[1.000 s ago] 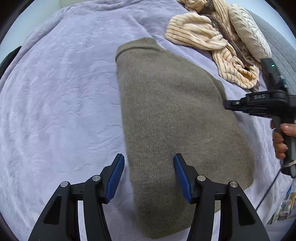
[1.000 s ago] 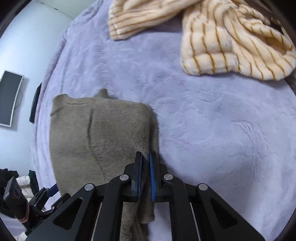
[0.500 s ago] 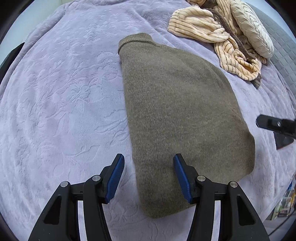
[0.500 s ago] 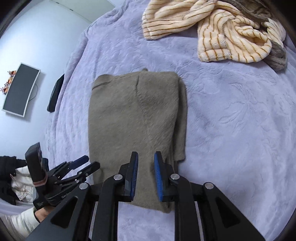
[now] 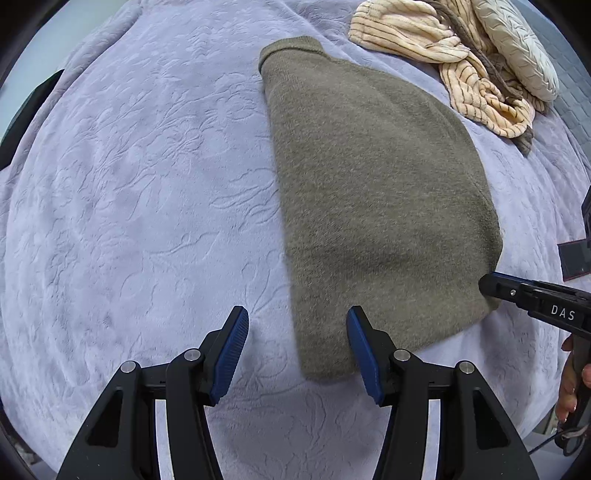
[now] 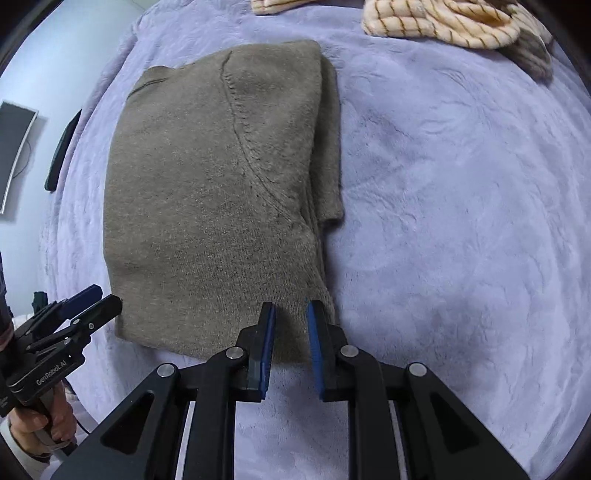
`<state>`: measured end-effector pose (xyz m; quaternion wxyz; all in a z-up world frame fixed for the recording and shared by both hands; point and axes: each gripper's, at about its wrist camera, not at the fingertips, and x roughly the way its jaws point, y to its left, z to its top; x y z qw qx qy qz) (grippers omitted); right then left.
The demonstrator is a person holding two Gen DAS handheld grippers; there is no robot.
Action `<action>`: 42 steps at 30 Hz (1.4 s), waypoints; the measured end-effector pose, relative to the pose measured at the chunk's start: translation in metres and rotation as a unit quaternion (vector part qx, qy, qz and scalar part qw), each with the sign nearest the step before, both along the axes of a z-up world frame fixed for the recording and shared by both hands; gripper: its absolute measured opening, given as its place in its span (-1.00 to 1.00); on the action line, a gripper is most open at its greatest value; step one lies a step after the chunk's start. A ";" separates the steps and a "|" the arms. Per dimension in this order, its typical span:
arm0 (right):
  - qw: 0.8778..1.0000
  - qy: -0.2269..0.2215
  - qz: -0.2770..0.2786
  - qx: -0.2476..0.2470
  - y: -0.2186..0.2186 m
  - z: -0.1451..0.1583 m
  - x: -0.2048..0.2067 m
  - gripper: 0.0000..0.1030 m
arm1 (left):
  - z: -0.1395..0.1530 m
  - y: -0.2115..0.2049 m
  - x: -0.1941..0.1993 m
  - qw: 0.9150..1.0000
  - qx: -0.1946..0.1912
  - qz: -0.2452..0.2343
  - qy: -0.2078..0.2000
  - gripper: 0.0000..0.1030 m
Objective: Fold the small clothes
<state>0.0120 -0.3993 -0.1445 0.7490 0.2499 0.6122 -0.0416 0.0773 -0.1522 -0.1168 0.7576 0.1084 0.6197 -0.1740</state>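
An olive-brown knit sweater (image 5: 373, 192) lies folded lengthwise on the lavender blanket (image 5: 140, 192); it also shows in the right wrist view (image 6: 207, 192), with a sleeve edge along its right side. My left gripper (image 5: 297, 332) is open and empty, its jaws straddling the sweater's near left corner just above the fabric. It shows at the left edge of the right wrist view (image 6: 92, 299). My right gripper (image 6: 290, 325) is partly open, jaws at the sweater's near hem, holding nothing. Its tip shows in the left wrist view (image 5: 491, 286) at the sweater's right corner.
A cream striped garment (image 5: 443, 55) and a white cable-knit pillow (image 5: 517, 44) lie in a heap at the far right; the garment also shows in the right wrist view (image 6: 443, 22). A monitor (image 6: 14, 147) hangs on the wall at left.
My right gripper opened, letting go of the sweater's edge, pulled back and now sits at the near hem. The sweater lies flat. My left gripper stayed open and drew back slightly.
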 end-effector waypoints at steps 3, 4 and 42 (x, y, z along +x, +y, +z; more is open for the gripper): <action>1.000 -0.002 -0.003 0.002 -0.001 0.005 -0.006 -0.62 | 0.002 0.003 -0.002 1.000 0.000 0.001 0.003 0.11; 1.000 0.000 0.000 0.001 0.000 0.006 -0.006 -0.62 | 0.002 0.003 -0.003 1.000 0.000 0.001 0.005 0.11; 0.990 -0.065 -0.014 0.127 -0.081 0.026 0.038 0.43 | -0.009 0.031 0.059 0.989 -0.124 0.032 0.075 0.94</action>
